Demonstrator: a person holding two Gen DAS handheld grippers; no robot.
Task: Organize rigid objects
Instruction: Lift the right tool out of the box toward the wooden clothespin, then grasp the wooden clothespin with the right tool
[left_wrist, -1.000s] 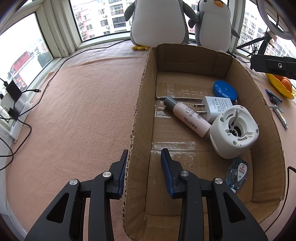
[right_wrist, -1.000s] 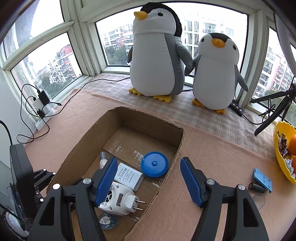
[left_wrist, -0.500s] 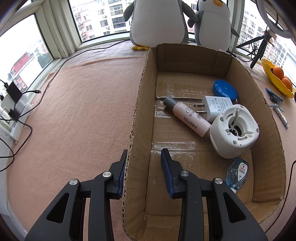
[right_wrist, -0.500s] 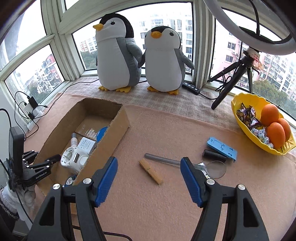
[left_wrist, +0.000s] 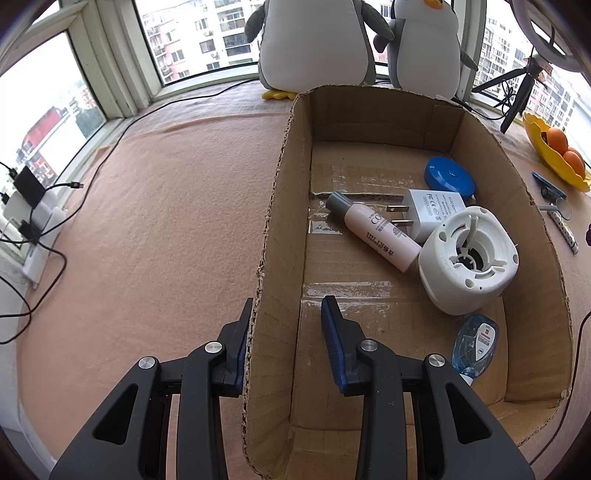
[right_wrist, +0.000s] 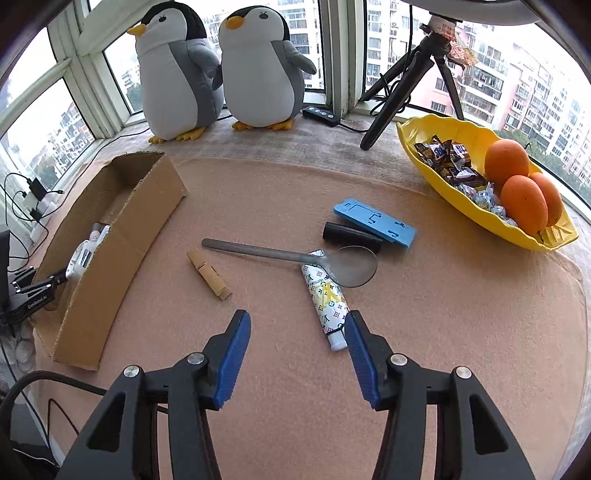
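Beyond cardboard box, right gripper, jaws spread and empty, is being swung right toward patterned tube, spoon, near centre; left gripper is being kept straddling box's left wall, grip uncertain; next pick is being lined up.

- The right gripper hangs over the pink cloth with its blue-padded jaws wide apart and nothing between them.
- A patterned tube lies just ahead, its white cap close to the right finger.
- A metal spoon rests across the tube's far end.
- A wooden clothespin lies to the left of the spoon.
- A black cylinder touches a blue plastic plate beyond the spoon.
- The cardboard box sits at the left, with the left gripper at its near end.
- A yellow bowl holds oranges and sweets.
- Two plush penguins stand by the window.
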